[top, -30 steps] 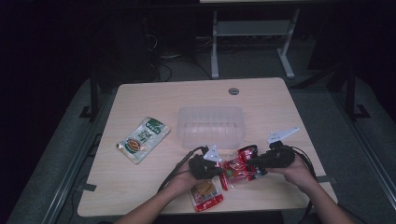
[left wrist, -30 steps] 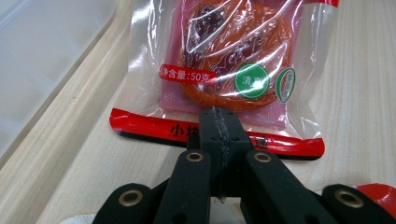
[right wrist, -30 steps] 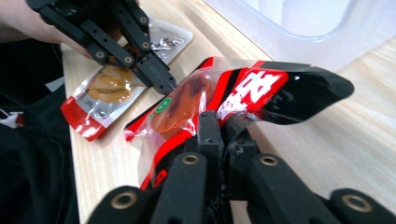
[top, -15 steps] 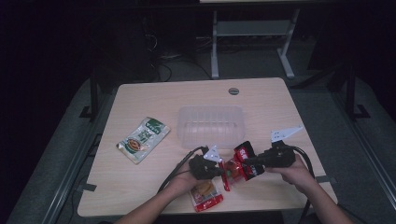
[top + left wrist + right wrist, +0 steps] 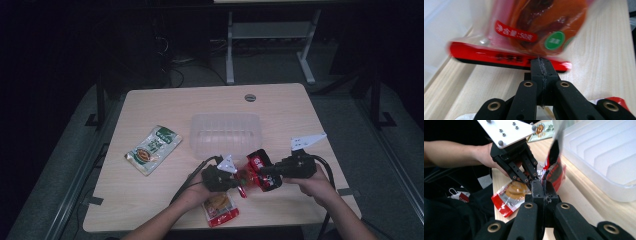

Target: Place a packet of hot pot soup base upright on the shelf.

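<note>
Near the table's (image 5: 150, 210) front edge lay a red snack packet (image 5: 220, 209), and just beyond it, above the front-centre, both grippers held one red pouch (image 5: 261, 170) off the wood: left gripper (image 5: 235, 182) w/ jaws pressed together on the pouch's sealed red edge, right gripper (image 5: 262, 172) likewise pinching the pouch from the other side, jaws pressed together. Farther back at mid-table sat a clear plastic tray (image 5: 226, 135), close beyond the pouch, w/ a green-and-white sachet (image 5: 153, 149) well apart toward the left edge
</note>
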`<state>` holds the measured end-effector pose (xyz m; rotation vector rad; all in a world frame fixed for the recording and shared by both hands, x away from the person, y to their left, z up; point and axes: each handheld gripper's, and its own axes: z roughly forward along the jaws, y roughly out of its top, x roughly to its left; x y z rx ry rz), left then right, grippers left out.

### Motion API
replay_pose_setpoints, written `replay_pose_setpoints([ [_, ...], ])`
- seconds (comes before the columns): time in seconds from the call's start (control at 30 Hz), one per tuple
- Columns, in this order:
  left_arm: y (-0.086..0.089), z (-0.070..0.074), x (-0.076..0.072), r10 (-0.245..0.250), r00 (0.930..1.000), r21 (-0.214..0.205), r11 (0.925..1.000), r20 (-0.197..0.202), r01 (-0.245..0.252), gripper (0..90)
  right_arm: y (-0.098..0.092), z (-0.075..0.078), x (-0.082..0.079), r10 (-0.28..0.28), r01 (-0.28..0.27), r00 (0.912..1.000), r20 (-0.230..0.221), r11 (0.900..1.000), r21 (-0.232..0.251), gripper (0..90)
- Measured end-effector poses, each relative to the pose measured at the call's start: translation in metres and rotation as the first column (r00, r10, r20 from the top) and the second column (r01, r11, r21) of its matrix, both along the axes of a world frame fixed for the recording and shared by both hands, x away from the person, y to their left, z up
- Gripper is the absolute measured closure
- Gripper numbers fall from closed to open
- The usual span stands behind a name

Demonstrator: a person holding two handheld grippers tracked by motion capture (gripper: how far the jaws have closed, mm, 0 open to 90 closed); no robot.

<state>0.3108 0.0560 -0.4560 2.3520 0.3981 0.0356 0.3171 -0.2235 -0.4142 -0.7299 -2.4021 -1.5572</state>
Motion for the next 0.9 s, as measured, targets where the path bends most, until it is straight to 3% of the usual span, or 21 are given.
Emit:
replay_pose_setpoints([
  [0.3, 0.018, 0.015, -0.001, 0.024, 0.9997, -0.035, 0.9991, -0.011, -0.024, 77.7, -0.002, 0.010, 0.000, -0.020, 0.020, 0.9986, 0.049, 0.9998, 0.002, 90.0],
  [0.6, 0.048, 0.023, -0.006, 0.063, 0.9973, -0.039, 0.9971, -0.038, -0.065, 52.5, -0.003, 0.023, 0.001, -0.030, 0.028, 0.9963, 0.081, 0.9994, 0.019, 90.0],
  [0.77, 0.067, 0.029, -0.012, 0.089, 0.9950, -0.053, 0.9944, -0.046, -0.092, 43.4, -0.003, 0.032, 0.003, -0.037, 0.034, 0.9949, 0.094, 0.9990, 0.030, 90.0],
  [0.9, 0.083, 0.031, -0.015, 0.112, 0.9935, -0.043, 0.9927, -0.020, -0.112, 38.5, -0.003, 0.038, 0.005, -0.044, 0.041, 0.9940, 0.100, 0.9986, 0.033, 90.0],
])
